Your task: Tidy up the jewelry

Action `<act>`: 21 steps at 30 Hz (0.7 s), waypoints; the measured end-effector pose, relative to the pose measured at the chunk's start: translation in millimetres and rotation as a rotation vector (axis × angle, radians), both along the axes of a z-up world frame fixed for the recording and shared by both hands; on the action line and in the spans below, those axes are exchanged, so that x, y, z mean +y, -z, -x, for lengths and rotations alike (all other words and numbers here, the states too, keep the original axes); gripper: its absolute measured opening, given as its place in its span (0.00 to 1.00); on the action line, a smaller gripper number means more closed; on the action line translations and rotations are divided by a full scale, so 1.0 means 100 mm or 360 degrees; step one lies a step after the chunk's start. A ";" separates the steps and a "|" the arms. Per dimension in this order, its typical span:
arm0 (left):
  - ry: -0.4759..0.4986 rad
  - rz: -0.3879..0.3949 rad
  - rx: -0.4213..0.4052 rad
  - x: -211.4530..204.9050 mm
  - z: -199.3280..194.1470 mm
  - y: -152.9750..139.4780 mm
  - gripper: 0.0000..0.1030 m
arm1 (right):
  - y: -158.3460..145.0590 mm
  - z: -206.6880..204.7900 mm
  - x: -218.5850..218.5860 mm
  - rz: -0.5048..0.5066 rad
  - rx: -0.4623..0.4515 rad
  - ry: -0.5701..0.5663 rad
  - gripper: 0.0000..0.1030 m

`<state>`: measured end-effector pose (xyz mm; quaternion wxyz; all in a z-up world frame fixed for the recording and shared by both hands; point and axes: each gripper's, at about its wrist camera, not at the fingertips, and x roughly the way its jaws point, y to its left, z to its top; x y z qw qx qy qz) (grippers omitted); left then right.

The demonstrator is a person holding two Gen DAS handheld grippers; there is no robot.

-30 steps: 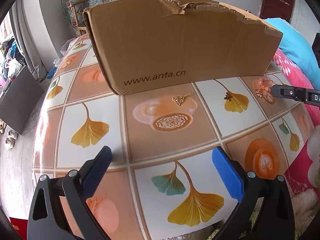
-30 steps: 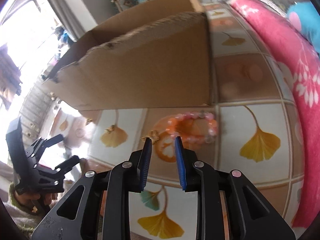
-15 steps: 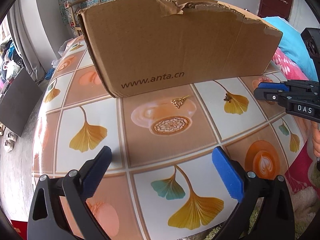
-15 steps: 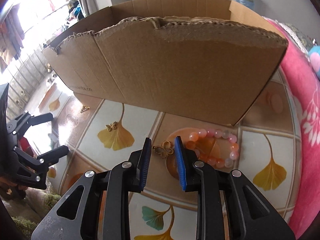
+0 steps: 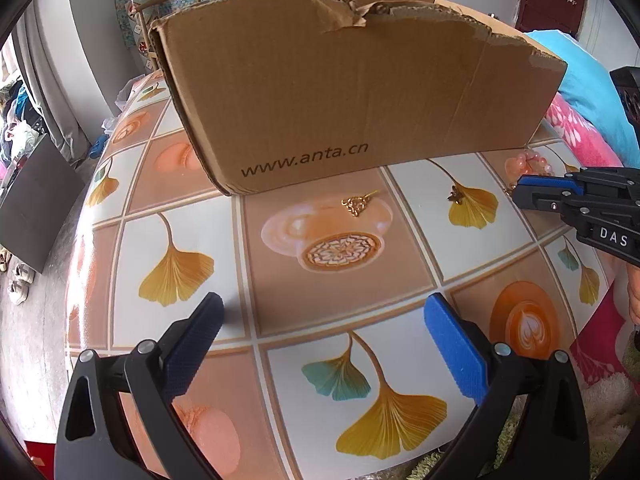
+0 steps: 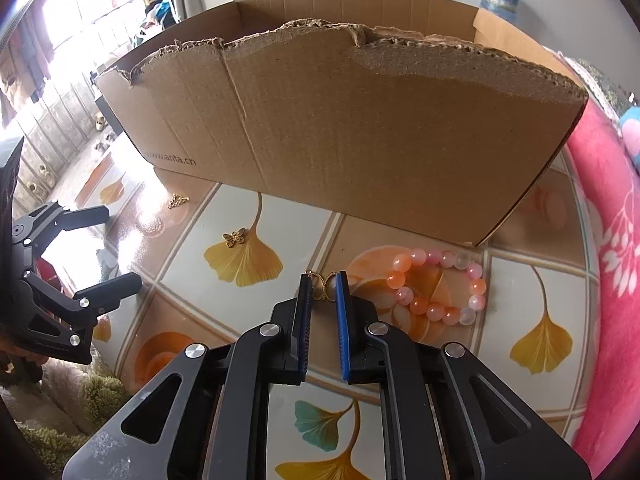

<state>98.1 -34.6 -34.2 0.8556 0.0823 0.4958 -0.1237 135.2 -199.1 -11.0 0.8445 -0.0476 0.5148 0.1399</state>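
Since a moment ago the right claw [image 6: 323, 280] has slid in over the gold butterfly charm [image 6: 324, 286] on the tabletop [image 6: 520, 280]; its jaws are closing with the charm between them, the pink bead bracelet [image 6: 440, 288] just beside. The left claw [image 5: 324, 344] hangs wide and empty. Farther off lie another butterfly charm [image 6: 234, 238] and a gold chain piece [image 5: 356, 204], then the cardboard box [image 6: 360, 140].

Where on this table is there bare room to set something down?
Free: the near tiles between the left gripper and the gold chain charm. Crowded: the strip by the cardboard box, around the bead bracelet, where the right gripper is closing on a gold butterfly charm.
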 end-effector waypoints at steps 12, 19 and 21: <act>0.0351 0.0065 -0.0229 -0.58 0.06 -0.19 0.63 | -0.09 0.17 -0.25 -0.0102 0.0029 0.0055 0.09; 0.0443 0.0078 -0.0188 -0.83 -0.13 -0.10 0.27 | -0.11 0.19 -0.32 -0.0147 0.0026 0.0067 0.09; 0.0448 0.0071 -0.0169 -0.85 -0.20 -0.09 0.21 | -0.11 0.19 -0.36 -0.0168 0.0030 0.0071 0.09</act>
